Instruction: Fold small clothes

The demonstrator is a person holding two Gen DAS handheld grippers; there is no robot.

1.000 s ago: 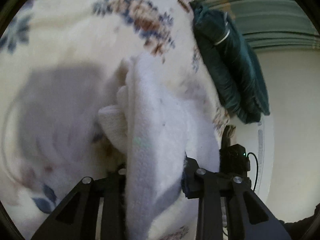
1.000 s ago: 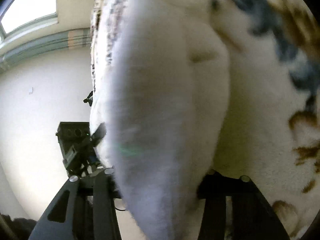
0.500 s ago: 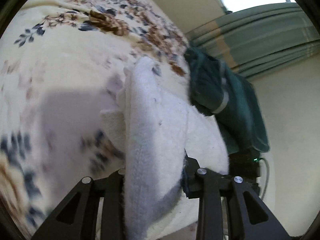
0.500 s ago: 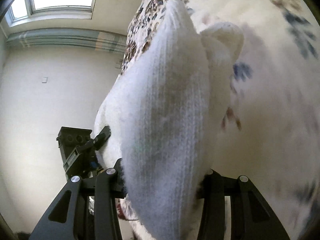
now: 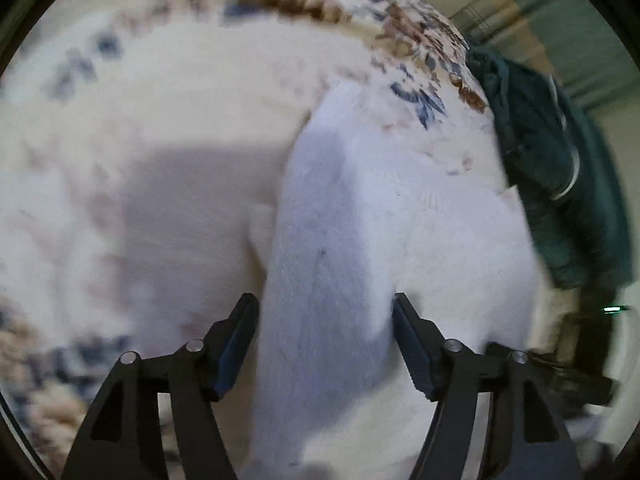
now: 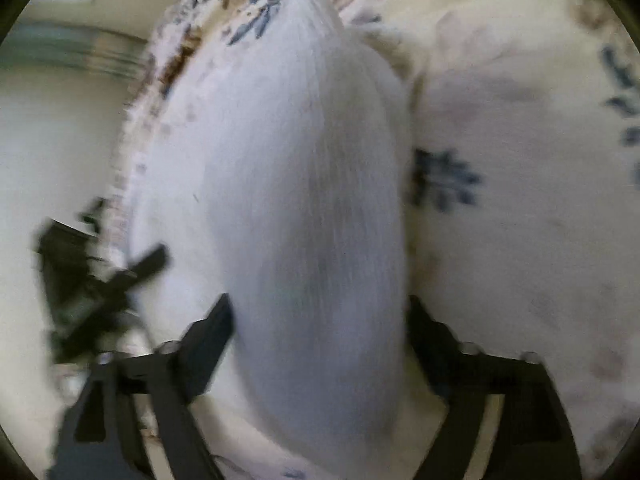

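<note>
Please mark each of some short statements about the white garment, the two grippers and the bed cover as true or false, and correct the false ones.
1. The white knitted garment lies between the fingers of the left gripper. True.
2. The bed cover is plain grey. False: it is cream with blue and brown flowers.
3. A dark green garment lies at the edge of the bed. True.
4. The right gripper is shut tight on the white garment. False: its jaws have just been opening and stand apart, with the garment between them.
</note>
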